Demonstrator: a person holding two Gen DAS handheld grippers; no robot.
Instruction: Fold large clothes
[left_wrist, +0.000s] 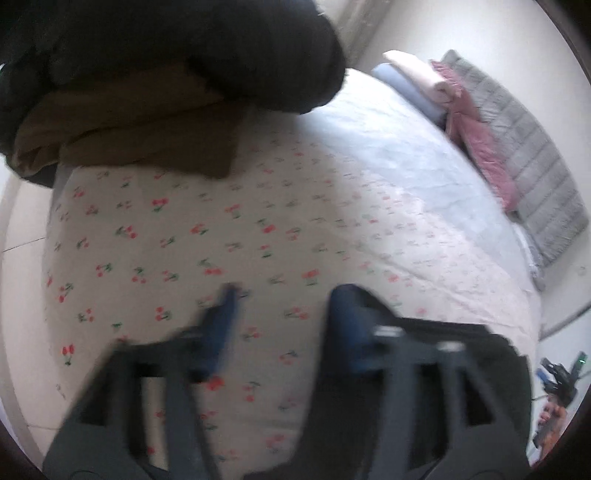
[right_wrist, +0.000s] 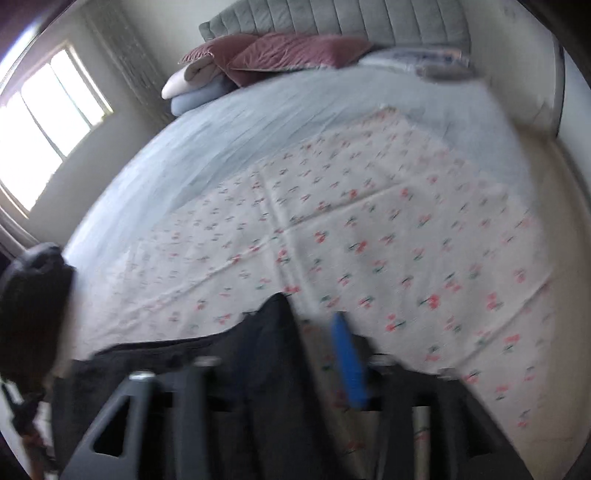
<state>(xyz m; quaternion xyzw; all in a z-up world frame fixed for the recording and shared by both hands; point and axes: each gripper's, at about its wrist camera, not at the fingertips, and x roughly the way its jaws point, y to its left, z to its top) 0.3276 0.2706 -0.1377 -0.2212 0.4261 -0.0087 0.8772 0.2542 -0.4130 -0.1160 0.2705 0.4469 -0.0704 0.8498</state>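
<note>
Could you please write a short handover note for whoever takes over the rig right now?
Left tool: open, empty, over the cherry-print sheet.
Right tool: open; a dark garment covers its left finger, not pinched.
Things: that garment lies bunched at the sheet's near edge; a brown garment and dark clothes are piled at the bed's corner.
Done: no finished fold visible.
Left: probably spread and fold the dark garment, then the pile.

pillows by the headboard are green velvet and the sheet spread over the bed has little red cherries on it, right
Not quite. The pillows by the grey headboard are dusty pink, not green; the right wrist view shows them most clearly. The rest holds: the sheet spread over the bed does carry small red cherries.
</note>
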